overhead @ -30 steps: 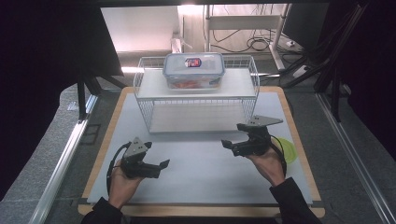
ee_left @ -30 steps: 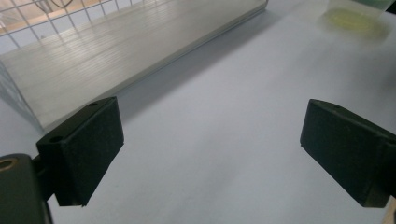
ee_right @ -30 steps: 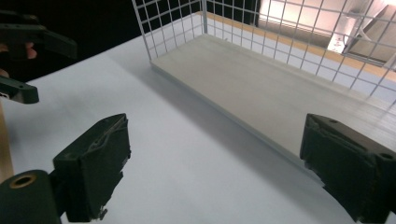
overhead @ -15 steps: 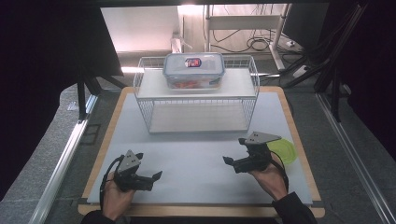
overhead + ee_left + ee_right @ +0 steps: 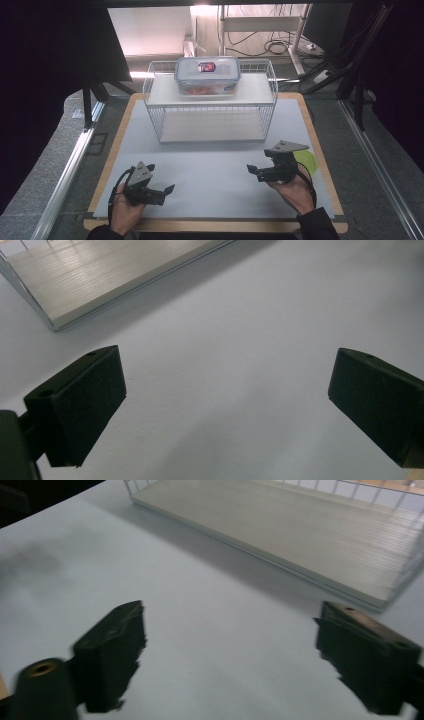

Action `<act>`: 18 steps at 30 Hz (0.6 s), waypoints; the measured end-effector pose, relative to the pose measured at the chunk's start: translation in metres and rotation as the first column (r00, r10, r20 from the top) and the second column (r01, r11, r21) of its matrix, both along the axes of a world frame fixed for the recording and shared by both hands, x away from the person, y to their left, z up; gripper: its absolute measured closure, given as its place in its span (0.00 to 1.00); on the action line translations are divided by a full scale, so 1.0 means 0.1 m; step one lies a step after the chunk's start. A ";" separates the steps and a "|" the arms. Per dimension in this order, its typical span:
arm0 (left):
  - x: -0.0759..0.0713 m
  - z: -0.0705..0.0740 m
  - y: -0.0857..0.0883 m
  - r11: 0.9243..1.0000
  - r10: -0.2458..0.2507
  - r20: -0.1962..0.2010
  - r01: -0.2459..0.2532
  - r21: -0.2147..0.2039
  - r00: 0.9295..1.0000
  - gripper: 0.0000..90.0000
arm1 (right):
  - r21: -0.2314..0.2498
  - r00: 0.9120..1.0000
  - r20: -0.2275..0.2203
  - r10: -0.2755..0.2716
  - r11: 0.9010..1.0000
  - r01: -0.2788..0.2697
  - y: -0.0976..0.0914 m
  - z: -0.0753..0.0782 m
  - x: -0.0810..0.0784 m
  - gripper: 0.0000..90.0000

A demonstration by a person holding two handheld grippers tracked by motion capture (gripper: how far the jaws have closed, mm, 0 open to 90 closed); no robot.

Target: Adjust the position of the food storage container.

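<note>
- The right gripper (image 5: 230, 660) has its two black jaws standing wide apart, with nothing between them; they have just been closing a little.
- Under and between the jaws lies the white mat (image 5: 210, 620).
- Beyond the jaws, ahead and toward the right one, stands the wire rack (image 5: 300, 535), its pale bottom shelf near.

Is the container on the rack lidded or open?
Lidded: the container sits upright on the wire rack with its blue-rimmed lid on.
</note>
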State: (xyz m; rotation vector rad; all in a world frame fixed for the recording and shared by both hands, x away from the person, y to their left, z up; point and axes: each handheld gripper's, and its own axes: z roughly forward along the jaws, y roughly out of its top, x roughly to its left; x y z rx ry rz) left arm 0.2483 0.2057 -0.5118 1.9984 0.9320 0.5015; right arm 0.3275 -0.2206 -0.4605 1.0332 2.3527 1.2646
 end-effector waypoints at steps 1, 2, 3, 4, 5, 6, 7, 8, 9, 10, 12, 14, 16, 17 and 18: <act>0.00 0.00 0.00 1.000 -0.001 0.001 0.001 0.002 1.000 0.02 | -0.023 0.999 0.017 -0.031 0.999 0.031 -0.07 0.04 0.01 0.30; 0.00 0.00 0.00 1.000 -0.001 0.001 0.001 0.002 1.000 0.02 | -0.023 0.999 0.017 -0.031 0.999 0.031 -0.07 0.04 0.01 0.30; 0.01 -0.01 0.00 1.000 -0.006 -0.003 0.006 0.004 1.000 0.03 | -0.035 0.998 0.019 -0.058 0.998 0.058 -0.16 0.06 0.03 0.38; 0.01 -0.01 0.00 1.000 -0.006 -0.003 0.006 0.004 1.000 0.03 | -0.035 0.998 0.019 -0.058 0.998 0.058 -0.16 0.06 0.03 0.38; 0.01 -0.02 -0.01 1.000 -0.015 -0.012 0.015 0.002 1.000 0.03 | -0.035 0.997 0.015 -0.075 0.996 0.076 -0.26 0.07 0.06 0.43; 0.01 -0.02 -0.01 1.000 -0.015 -0.012 0.015 0.002 1.000 0.03 | -0.035 0.997 0.015 -0.075 0.996 0.076 -0.26 0.07 0.06 0.43; 0.02 -0.03 -0.01 1.000 -0.023 -0.016 0.024 0.006 1.000 0.03 | -0.046 0.995 0.020 -0.095 0.994 0.096 -0.34 0.08 0.08 0.50; 0.02 -0.03 -0.01 1.000 -0.023 -0.016 0.024 0.006 1.000 0.03 | -0.044 0.993 0.017 -0.113 0.993 0.114 -0.40 0.08 0.10 0.55; 0.02 -0.03 -0.01 1.000 -0.025 -0.017 0.025 0.007 1.000 0.03 | -0.044 0.993 0.017 -0.113 0.993 0.114 -0.40 0.08 0.10 0.55; 0.02 -0.03 -0.01 1.000 -0.026 -0.018 0.026 0.007 1.000 0.03 | -0.040 0.992 0.009 -0.123 0.992 0.123 -0.46 0.09 0.11 0.60; 0.02 -0.03 -0.01 1.000 -0.030 -0.016 0.030 0.004 0.999 0.03 | -0.057 0.988 0.004 -0.154 0.986 0.154 -0.60 0.10 0.15 0.76; 0.02 -0.03 -0.01 1.000 -0.031 -0.017 0.031 0.004 0.999 0.03 | -0.072 0.983 0.006 -0.185 0.980 0.185 -0.70 0.11 0.16 0.86; 0.02 -0.03 -0.01 1.000 -0.031 -0.018 0.031 0.003 0.999 0.03 | -0.076 0.980 0.008 -0.200 0.977 0.200 -0.76 0.12 0.16 0.92; 0.02 -0.03 -0.01 1.000 -0.031 -0.019 0.031 0.004 0.999 0.03 | -0.084 0.976 0.019 -0.217 0.972 0.218 -0.82 0.12 0.17 0.95; 0.02 -0.04 -0.01 1.000 -0.031 -0.020 0.031 0.006 0.999 0.03 | -0.082 0.972 0.023 -0.235 0.968 0.236 -0.88 0.13 0.17 0.99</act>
